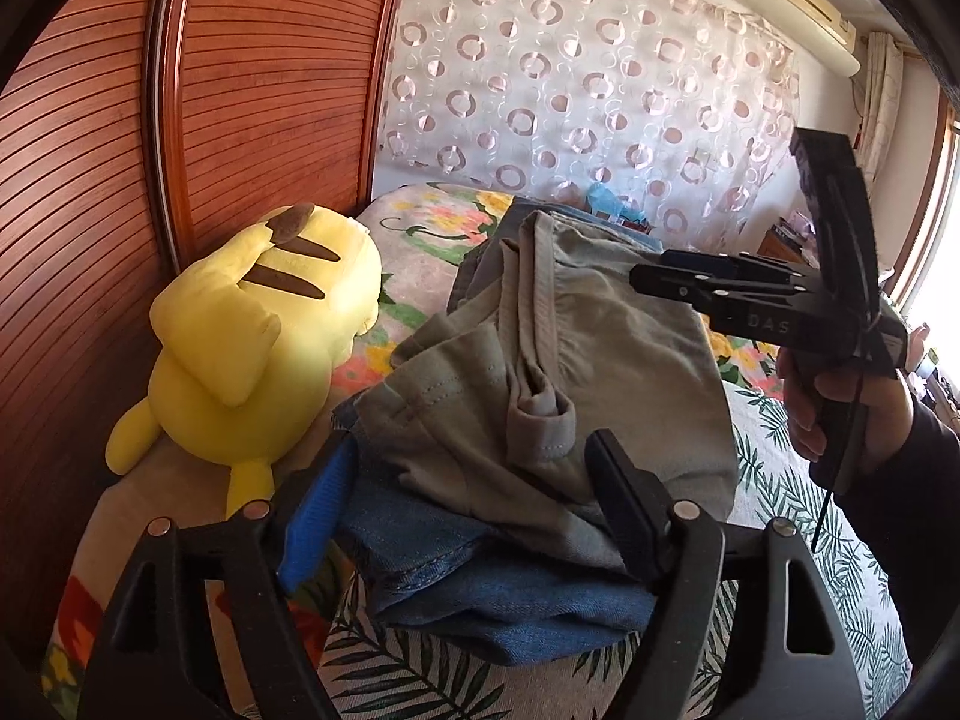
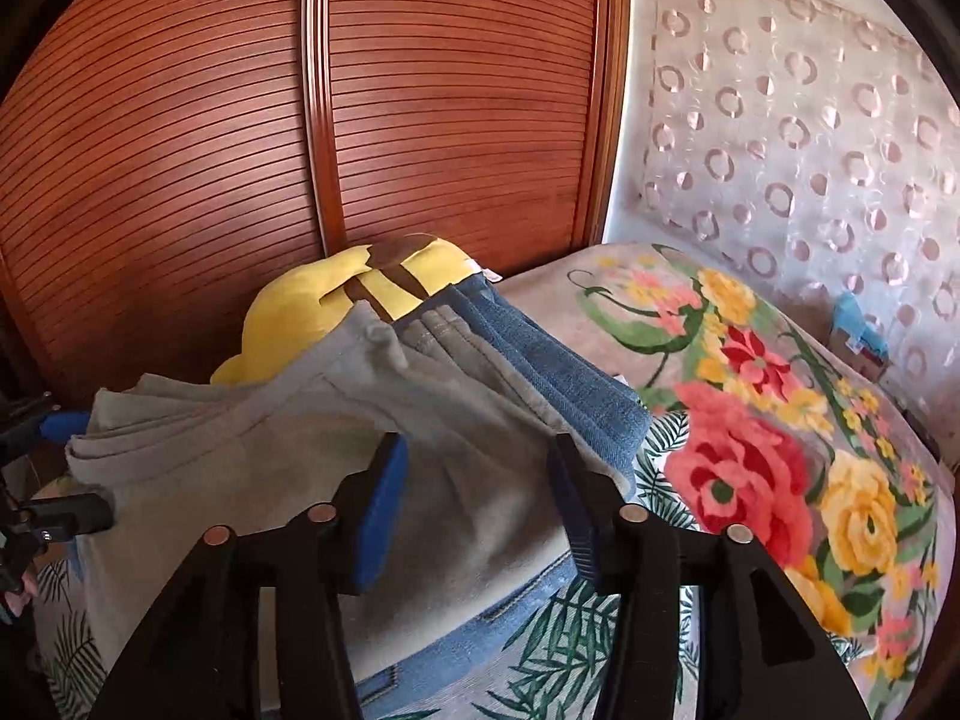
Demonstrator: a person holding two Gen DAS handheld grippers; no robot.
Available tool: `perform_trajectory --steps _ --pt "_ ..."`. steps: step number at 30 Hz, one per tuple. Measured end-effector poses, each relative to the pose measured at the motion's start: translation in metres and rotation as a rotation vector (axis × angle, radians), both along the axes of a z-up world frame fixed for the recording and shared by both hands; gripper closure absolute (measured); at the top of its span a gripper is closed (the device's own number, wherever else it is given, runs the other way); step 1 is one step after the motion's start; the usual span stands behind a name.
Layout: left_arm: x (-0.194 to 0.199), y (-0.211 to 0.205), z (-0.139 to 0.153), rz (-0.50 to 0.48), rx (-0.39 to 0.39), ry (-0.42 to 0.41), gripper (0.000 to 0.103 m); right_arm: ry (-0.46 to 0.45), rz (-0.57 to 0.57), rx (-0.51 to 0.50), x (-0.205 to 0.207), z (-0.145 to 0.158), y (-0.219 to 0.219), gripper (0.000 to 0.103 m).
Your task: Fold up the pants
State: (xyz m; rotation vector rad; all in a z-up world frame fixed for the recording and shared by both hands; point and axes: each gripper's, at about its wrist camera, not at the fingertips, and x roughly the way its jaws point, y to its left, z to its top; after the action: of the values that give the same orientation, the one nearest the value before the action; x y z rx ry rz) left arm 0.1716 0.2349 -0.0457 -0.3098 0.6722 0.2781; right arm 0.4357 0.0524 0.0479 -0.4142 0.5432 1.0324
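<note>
Two garments make a stack on the floral bedspread (image 2: 780,420): folded grey-green pants (image 1: 540,372) on top, folded blue jeans (image 1: 510,588) beneath, just beside a yellow plush toy (image 1: 252,348) that lies against the slatted wooden wardrobe door (image 1: 252,90).

The left gripper (image 1: 474,516) hangs at the near edge of the stack with its jaws spread wide. The cloth edge sits in the gap between them, but neither the blue pad nor the black one presses on it, so nothing is held. The right gripper (image 2: 474,498) is over the grey-green pants from the other side, jaws about half apart, pads clear of the fabric and empty too. In the left wrist view that same right gripper reaches in over the far part of the pants, carried by a person's hand (image 1: 840,408) in a dark sleeve.

By my reading the step in hand is the release: the grey-green pants look folded and set on the jeans, and both tools have let go. The fold is not tidy, though, since a rolled cuff or band stands up in the middle of the top layer and the left edge bunches in ridges.

The next move probably calls for drawing both grippers back without snagging the top layer, or for pressing that raised roll flat so the stack lies even
</note>
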Motion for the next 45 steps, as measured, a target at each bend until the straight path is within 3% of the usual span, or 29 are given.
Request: perform_trajectory --steps 3,16,30,45 --pt "-0.002 -0.004 0.003 0.002 0.035 0.012 0.024 0.008 -0.003 0.028 -0.008 0.005 -0.008 0.039" --pt "-0.018 -0.018 0.023 -0.028 0.085 -0.01 0.021 0.024 -0.025 0.065 -0.038 0.004 -0.036 0.027" --pt "-0.046 -0.039 0.032 -0.029 0.132 -0.018 0.021 0.018 -0.09 0.107 -0.085 0.009 -0.068 0.001" --pt "-0.08 -0.049 0.041 0.01 0.191 -0.041 0.021 0.019 -0.082 0.147 -0.13 0.011 -0.089 0.001"
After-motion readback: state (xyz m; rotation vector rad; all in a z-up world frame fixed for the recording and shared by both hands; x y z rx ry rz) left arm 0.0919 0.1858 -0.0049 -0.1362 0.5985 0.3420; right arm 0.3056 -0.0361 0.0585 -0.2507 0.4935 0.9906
